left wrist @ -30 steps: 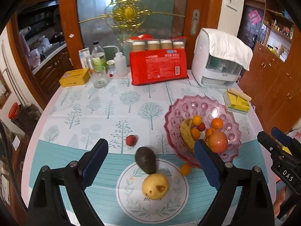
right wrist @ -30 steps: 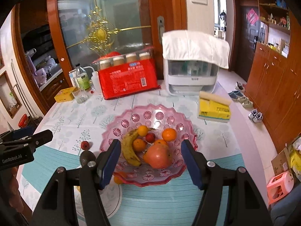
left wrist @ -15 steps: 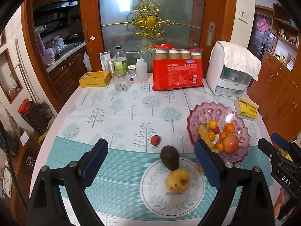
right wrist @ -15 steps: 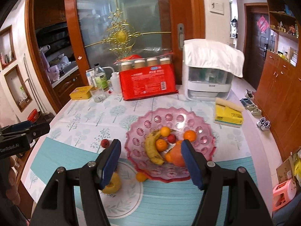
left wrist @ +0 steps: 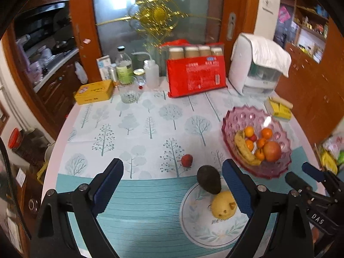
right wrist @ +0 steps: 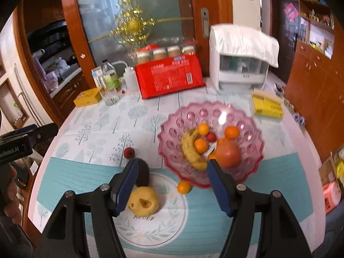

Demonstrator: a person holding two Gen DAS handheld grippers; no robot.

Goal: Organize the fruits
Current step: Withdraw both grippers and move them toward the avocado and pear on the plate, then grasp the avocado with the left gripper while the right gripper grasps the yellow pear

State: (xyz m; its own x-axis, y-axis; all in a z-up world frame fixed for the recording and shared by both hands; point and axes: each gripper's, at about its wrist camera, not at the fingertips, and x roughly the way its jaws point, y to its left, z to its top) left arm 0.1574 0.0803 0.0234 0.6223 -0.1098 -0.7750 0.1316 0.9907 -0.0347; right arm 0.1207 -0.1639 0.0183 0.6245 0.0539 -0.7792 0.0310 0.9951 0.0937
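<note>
A pink glass fruit bowl (left wrist: 232, 118) (right wrist: 253, 126) holds a banana (right wrist: 190, 148), several oranges, a small red fruit and a big red apple (right wrist: 229, 153). A white plate (left wrist: 204, 232) (right wrist: 167, 221) carries a yellow pear (left wrist: 223, 207) (right wrist: 143, 201) and a dark avocado (left wrist: 209, 179) (right wrist: 143, 173). A small red fruit (left wrist: 186, 160) (right wrist: 129, 152) lies on the cloth. An orange (right wrist: 183, 187) lies between plate and bowl. My left gripper (left wrist: 173, 185) is open and empty above the cloth, left of the plate. My right gripper (right wrist: 173, 185) is open and empty above the plate's far edge.
At the table's back stand a red package (left wrist: 196, 78), a white appliance (left wrist: 258, 64), bottles (left wrist: 124, 66), a glass (left wrist: 129, 92) and a yellow tin (left wrist: 94, 91). A yellow pack (left wrist: 278, 108) lies behind the bowl. The round table's edge curves at left and right.
Both grippers have pulled back from the table and swung left, so the bowl and plate sit further right in view. No fruit has moved. Both stay open.
</note>
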